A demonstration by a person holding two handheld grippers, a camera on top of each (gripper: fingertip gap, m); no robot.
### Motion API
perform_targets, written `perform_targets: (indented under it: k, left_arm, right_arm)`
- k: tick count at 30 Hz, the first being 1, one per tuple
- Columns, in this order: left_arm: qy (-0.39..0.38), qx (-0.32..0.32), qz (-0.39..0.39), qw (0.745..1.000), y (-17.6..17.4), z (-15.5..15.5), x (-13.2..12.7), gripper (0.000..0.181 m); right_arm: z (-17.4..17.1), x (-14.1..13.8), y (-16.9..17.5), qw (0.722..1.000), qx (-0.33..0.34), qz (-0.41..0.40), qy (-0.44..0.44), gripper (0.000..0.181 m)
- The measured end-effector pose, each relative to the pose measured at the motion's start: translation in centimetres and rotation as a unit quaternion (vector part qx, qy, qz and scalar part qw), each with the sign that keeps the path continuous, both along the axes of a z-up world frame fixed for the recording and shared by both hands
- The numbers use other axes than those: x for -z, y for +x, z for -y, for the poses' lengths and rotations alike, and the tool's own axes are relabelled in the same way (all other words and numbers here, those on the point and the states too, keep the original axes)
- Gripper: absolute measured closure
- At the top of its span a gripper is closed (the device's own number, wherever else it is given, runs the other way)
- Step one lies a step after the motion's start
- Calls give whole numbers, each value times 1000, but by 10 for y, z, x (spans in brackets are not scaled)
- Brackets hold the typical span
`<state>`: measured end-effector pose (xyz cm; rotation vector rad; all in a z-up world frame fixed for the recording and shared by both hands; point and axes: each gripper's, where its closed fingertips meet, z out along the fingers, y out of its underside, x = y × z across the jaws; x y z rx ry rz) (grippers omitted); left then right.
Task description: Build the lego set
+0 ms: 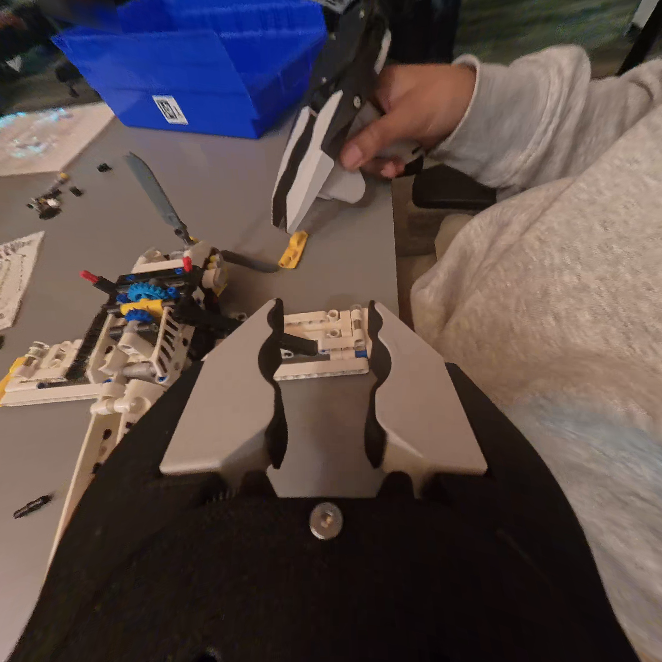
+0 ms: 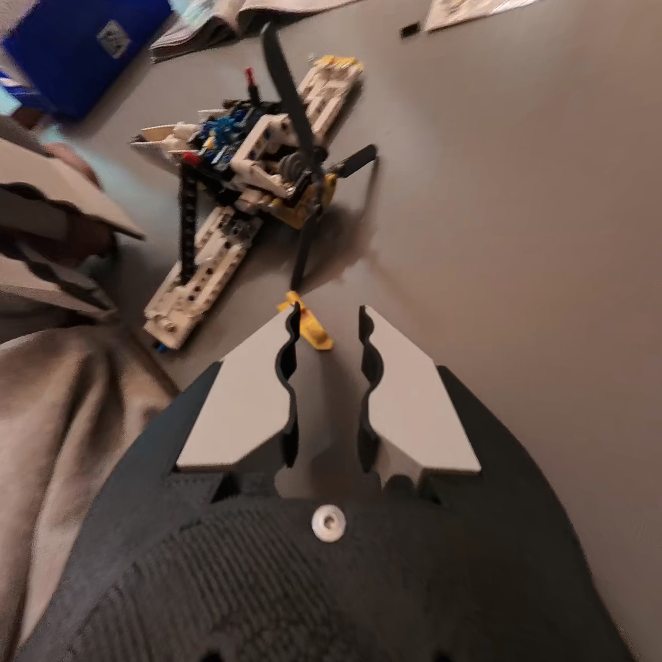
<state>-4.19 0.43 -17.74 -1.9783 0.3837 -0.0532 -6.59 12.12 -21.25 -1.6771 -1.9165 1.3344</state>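
Observation:
A part-built white, black and yellow lego plane (image 1: pixel 143 322) with a grey propeller (image 1: pixel 157 193) lies on the grey table (image 1: pixel 222 186). It also shows in the right wrist view (image 2: pixel 250 172). My left gripper (image 1: pixel 324 310) is open, with a fingertip on each side of a small white lego sub-assembly (image 1: pixel 329 340) that lies on the table. My right gripper (image 2: pixel 327 310) is open and empty. A loose yellow lego piece (image 2: pixel 315 331) lies on the table just ahead of its left finger. In the left wrist view, the right gripper (image 1: pixel 283 225) points down at this yellow piece (image 1: pixel 294 250).
A blue bin (image 1: pixel 200 64) stands at the back of the table. An open instruction booklet (image 1: pixel 36 139) and small loose parts (image 1: pixel 46 204) lie at the far left. A black piece (image 1: pixel 32 505) lies near left. The table edge (image 1: pixel 394 250) runs along the right, beside a grey sleeve (image 1: pixel 537 118).

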Motion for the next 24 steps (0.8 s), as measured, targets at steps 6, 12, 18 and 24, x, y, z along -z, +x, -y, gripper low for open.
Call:
perform_targets:
  k: [6,12,18,24]
  left_arm:
    - [30,-22,0,999,-12,-5,-9,137]
    - [-42,63,9,997,7,-6,11,130]
    - [-53,88,19,995,13,-3,13,125]
    - [-82,65,-12,994,-1,23,24,121]
  right_arm:
    - [8,-18,7,997,24,-52,50,150]
    - [37,6,17,981,-7,-52,187,165]
    - [14,11,19,985,39,-20,164,158]
    - [7,4,15,993,51,-21,106,146]
